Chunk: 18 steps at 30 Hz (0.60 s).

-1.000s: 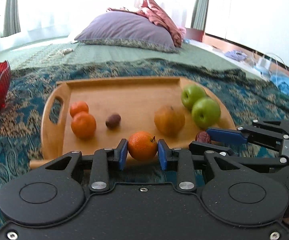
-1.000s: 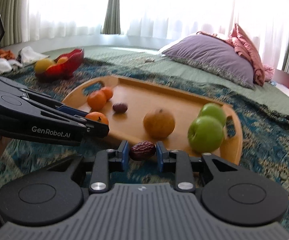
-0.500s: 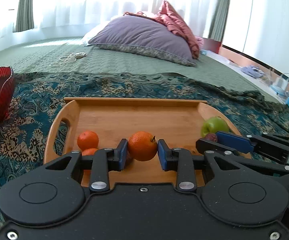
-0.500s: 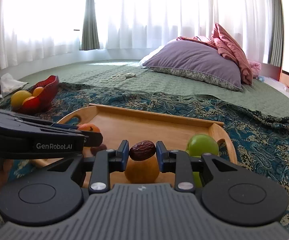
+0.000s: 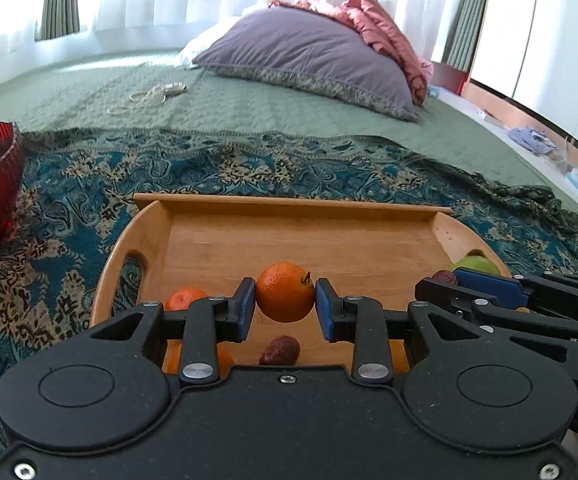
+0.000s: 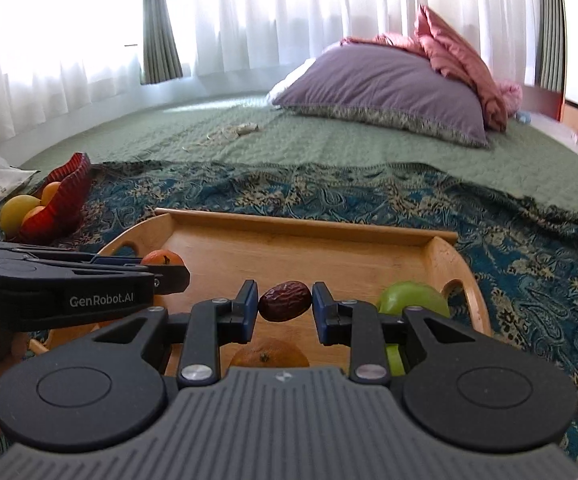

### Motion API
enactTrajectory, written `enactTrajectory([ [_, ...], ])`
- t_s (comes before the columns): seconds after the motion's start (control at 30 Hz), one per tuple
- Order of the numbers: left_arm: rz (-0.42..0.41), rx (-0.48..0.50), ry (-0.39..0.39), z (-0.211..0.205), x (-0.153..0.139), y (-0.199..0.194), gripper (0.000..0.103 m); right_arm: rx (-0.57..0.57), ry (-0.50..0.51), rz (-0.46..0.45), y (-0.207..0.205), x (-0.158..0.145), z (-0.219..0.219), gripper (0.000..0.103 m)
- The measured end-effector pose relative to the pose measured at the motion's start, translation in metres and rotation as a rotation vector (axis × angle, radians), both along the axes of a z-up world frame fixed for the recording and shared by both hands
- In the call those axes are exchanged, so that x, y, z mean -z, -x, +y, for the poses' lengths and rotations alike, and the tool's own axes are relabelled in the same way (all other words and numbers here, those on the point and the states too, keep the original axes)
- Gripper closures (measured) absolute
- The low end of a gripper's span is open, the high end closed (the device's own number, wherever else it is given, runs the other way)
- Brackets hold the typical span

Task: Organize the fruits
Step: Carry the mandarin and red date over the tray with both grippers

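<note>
The left tongs point(image 5: 285, 307) are clamped on a round orange point(image 5: 285, 297), its dimpled rind pinched between two flat blue pads point(image 5: 245, 312), the small dark stem nub turned toward the right pad. The fruit hangs above the near part of a smooth wooden tray point(image 5: 301, 236) — pale grain, raised straight rim at the far edge, rounded ends with cut-out handles. On the tray floor under the tongs lies a wrinkled brown date point(image 5: 280, 351); two more oranges point(image 5: 185, 299) show partly behind the left finger.

The right tongs point(image 6: 285, 307) are clamped on a second date point(image 6: 285, 301), glossy, creased and oval, held lengthwise between the pads over the same tray. Below it sits a brownish-orange round fruit point(image 6: 269, 354), and to the right a smooth green apple point(image 6: 413, 300) near the handle cut-out.

The tray rests on a woven teal-and-tan paisley throw point(image 5: 69, 248) spread over a quilted green bedcover point(image 6: 329, 140). A ribbed red glass bowl point(image 6: 63, 196) holding yellow and orange fruit stands on the throw, well to the left of the tray. A plump purple pillow point(image 6: 385, 84) with a patterned border lies farther up the bed.
</note>
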<state>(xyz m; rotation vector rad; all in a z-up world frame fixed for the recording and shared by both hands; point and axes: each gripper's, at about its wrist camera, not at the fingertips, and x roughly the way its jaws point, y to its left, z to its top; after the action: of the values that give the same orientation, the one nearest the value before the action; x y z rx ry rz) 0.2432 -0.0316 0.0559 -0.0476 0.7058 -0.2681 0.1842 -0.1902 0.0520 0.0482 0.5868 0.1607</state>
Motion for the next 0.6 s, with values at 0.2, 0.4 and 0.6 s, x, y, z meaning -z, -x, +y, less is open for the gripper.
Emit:
enactTrajectory([
  [0.2, 0.067, -0.025, 0.000, 0.000, 0.001, -0.030, 0.072, 0.020, -0.029, 0.115, -0.036, -0.005, -0.007, 0.069],
  [0.4, 0.110, -0.032, -0.021, -0.003, 0.006, -0.052, 0.072, 0.049, -0.052, 0.172, -0.065, -0.007, -0.010, 0.069],
  [0.6, 0.138, -0.038, -0.037, -0.007, 0.017, -0.065, 0.072, 0.071, -0.015, 0.228, -0.084, 0.008, -0.005, 0.068],
])
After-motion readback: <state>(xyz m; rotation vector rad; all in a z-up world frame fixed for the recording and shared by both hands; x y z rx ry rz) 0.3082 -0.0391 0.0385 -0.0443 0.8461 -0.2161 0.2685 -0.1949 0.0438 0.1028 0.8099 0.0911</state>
